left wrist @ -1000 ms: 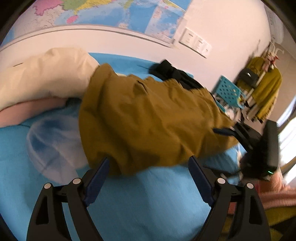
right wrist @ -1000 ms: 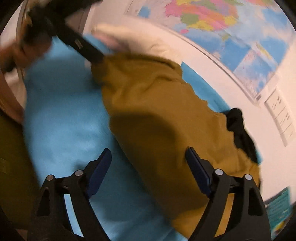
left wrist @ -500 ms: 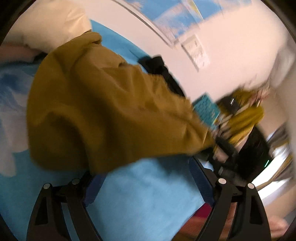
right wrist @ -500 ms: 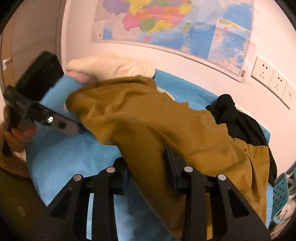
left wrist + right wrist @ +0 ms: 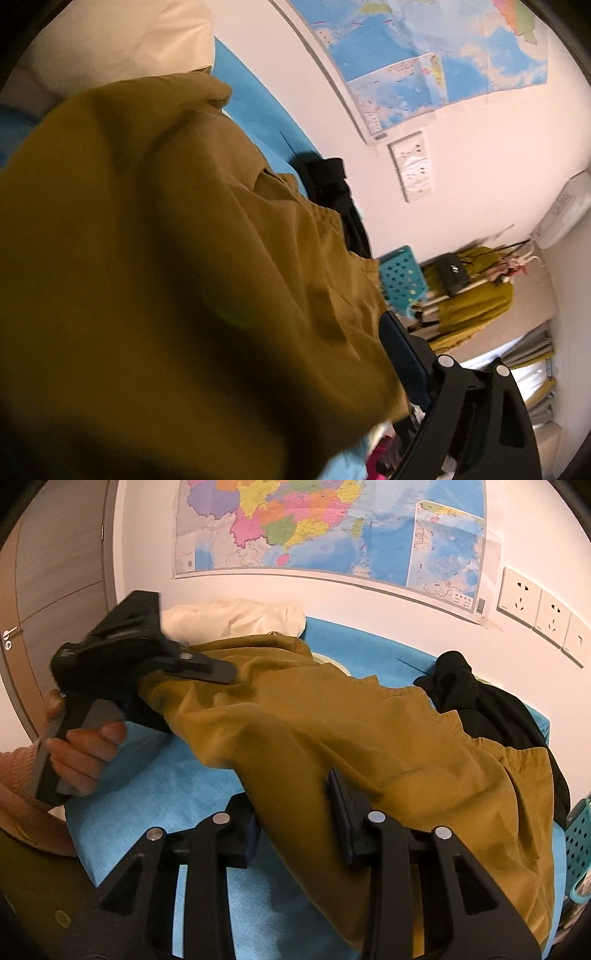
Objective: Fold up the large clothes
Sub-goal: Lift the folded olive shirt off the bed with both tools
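Observation:
A large mustard-yellow garment [image 5: 369, 738] lies across the blue bed [image 5: 147, 786]. My right gripper [image 5: 295, 812] is shut on a fold of its near edge, the cloth bunched between the fingers. My left gripper [image 5: 207, 668], seen in the right wrist view, is clamped on the garment's far end near the pillow. In the left wrist view the garment [image 5: 166, 277] fills most of the frame and hides the left finger; only the right finger [image 5: 399, 354] shows.
A black garment [image 5: 480, 705] lies at the back of the bed by the wall. A cream pillow [image 5: 236, 620] sits at the head. A teal basket [image 5: 400, 277] and a clothes rack with yellow clothes [image 5: 476, 295] stand beyond the bed.
Both grippers have closed on the yellow garment. The left one moved in onto its far end and the cloth now covers its view; the right one holds the near edge.

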Demonstrator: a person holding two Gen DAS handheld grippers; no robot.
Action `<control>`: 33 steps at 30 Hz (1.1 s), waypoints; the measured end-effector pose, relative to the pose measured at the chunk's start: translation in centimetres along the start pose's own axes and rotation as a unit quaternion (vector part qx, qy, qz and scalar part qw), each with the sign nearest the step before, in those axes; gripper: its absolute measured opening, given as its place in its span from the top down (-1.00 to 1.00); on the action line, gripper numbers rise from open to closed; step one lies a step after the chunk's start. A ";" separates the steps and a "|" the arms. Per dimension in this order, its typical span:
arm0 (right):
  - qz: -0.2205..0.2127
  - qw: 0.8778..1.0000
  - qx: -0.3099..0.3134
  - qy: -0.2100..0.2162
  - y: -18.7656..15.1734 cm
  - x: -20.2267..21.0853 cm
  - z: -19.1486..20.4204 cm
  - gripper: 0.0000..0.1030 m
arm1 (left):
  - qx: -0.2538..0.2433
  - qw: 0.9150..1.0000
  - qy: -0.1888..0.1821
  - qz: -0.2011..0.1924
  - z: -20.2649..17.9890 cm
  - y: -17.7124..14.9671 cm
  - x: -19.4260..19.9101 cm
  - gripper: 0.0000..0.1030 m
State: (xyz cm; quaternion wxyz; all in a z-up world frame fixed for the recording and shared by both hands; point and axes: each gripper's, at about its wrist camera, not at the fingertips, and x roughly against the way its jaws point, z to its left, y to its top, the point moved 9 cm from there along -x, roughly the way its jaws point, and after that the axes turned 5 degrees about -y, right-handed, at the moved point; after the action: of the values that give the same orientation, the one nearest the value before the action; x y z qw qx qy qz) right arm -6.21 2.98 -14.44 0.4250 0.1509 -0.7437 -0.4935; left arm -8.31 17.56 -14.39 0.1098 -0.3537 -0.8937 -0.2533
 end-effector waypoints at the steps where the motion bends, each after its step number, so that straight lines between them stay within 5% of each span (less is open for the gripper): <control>1: 0.001 1.000 -0.004 0.002 -0.1 0.0 0.0 0.35 | -0.007 1.000 0.010 -0.003 -0.1 0.4 -0.2 -0.65; 7: -0.005 0.992 -0.093 0.088 -1.2 2.6 -0.3 -0.03 | -0.049 0.994 0.093 0.020 1.3 0.3 -0.6 0.02; 11: -0.010 0.960 -0.222 0.169 -4.1 6.8 -2.7 -0.25 | -0.086 0.987 0.133 0.033 2.1 -0.3 -0.2 0.25; 13: -0.003 0.938 -0.290 0.188 -6.7 8.3 -4.2 -0.53 | -0.087 0.987 0.132 0.035 2.2 -0.3 0.0 0.26; 18: 0.003 0.890 -0.433 0.145 -11.7 9.2 -8.3 -0.53 | -0.079 0.989 0.117 0.047 2.0 -0.2 0.6 0.26; 23: -0.002 0.858 -0.499 0.123 -12.4 7.5 -10.1 -0.54 | -0.080 0.990 0.103 0.062 0.7 0.0 0.3 0.27; 33: -0.025 0.850 -0.526 0.009 -10.9 4.5 -12.2 -0.71 | -0.074 0.991 0.087 0.071 0.8 -0.3 0.1 0.20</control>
State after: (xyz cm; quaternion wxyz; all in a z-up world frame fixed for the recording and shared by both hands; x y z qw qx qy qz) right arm -1.43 -12.41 -19.80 0.4350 -0.0724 -0.3656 -0.8197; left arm -8.60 17.83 -15.15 0.1783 -0.4003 -0.8320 -0.3401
